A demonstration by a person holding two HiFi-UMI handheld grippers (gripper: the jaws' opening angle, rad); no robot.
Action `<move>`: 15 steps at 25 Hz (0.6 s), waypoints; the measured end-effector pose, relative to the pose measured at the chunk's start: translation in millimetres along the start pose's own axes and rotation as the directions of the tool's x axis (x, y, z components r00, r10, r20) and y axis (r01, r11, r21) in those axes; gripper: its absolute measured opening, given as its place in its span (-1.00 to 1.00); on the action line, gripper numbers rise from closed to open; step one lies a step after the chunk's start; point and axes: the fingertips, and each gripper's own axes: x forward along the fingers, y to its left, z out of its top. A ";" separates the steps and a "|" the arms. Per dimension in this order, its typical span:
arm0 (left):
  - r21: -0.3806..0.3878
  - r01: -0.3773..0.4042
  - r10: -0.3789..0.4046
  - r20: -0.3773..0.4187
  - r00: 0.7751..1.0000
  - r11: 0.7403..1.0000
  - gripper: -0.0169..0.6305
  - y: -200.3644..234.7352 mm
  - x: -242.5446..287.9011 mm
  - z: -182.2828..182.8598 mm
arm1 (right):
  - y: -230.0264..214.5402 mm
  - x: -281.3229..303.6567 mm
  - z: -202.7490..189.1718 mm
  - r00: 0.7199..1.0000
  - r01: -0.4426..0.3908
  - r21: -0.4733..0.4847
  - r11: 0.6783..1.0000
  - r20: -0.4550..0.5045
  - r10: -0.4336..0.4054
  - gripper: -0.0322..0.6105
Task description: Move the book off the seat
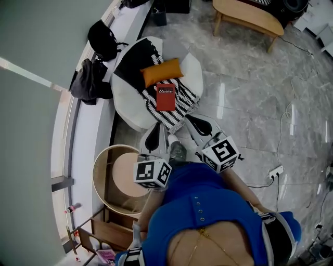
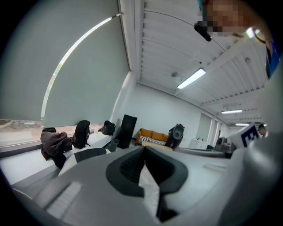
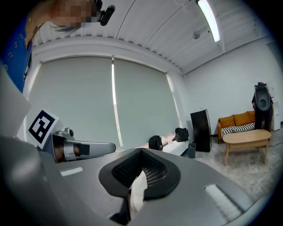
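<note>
A red book lies flat on a striped black-and-white blanket that is draped over a round white seat. An orange cushion rests just behind the book. Both grippers hover side by side short of the seat's near edge, pointing toward it. The left gripper is shut and empty, and so is the right gripper. In the left gripper view the jaws meet with nothing between them. The right gripper view shows the same. The book is not seen in either gripper view.
A round wooden side table stands left of my body. The window ledge carries a black backpack and a dark garment. A wooden coffee table stands far right. A power strip and cable lie on the marble floor.
</note>
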 end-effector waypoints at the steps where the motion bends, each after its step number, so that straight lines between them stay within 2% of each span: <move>1: 0.003 0.009 -0.009 -0.003 1.000 1.000 -0.94 11.1 13.3 8.3 | -2.9 16.9 5.7 1.000 0.000 -0.006 1.000 -0.003 0.000 -0.90; 8: 0.016 0.059 -0.059 -0.015 0.998 0.998 -0.94 66.6 86.1 42.2 | -25.9 108.7 32.8 1.000 0.020 -0.017 1.000 0.014 -0.020 -0.90; 15: -0.010 0.056 -0.056 -0.035 0.998 0.998 -0.94 89.5 116.4 46.1 | -42.9 148.8 39.2 0.999 0.035 -0.014 0.999 -0.005 -0.035 -0.90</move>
